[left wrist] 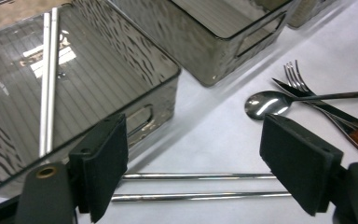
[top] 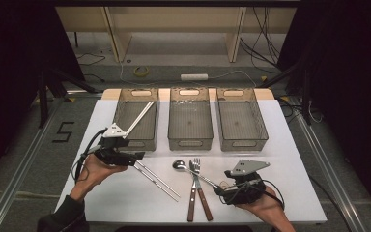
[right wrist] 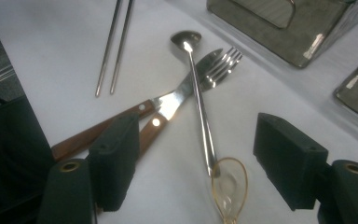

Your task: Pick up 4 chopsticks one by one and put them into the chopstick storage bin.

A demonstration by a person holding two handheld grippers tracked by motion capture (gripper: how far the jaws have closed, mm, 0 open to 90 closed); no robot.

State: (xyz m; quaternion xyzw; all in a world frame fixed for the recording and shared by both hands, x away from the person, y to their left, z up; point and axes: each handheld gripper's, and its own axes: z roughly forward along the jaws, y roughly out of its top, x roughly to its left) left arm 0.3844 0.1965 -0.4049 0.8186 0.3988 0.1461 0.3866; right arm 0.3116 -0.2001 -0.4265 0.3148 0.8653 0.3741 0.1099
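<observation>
Two metal chopsticks (top: 157, 179) lie on the white table in front of the left bin (top: 137, 143). My left gripper (top: 137, 157) hovers over their near end with its jaws open; in the left gripper view the chopsticks (left wrist: 196, 186) run crosswise below the gripper (left wrist: 193, 137), untouched. Another pair of chopsticks (top: 140, 116) leans inside the left bin (left wrist: 163, 100). A spoon (top: 179, 165) lies across a fork (top: 196, 163) and a wooden-handled knife (top: 204, 205). My right gripper (top: 220, 186) is open, and the spoon's handle end (right wrist: 228, 186) lies between the jaws with a gap on both sides.
Three grey plastic bins stand in a row at the back of the white table (top: 125, 203): the left one, a middle bin (top: 190, 142) and a right bin (top: 244, 142), both empty. Dark floor, cables and a roll of tape (top: 141, 71) lie beyond the table.
</observation>
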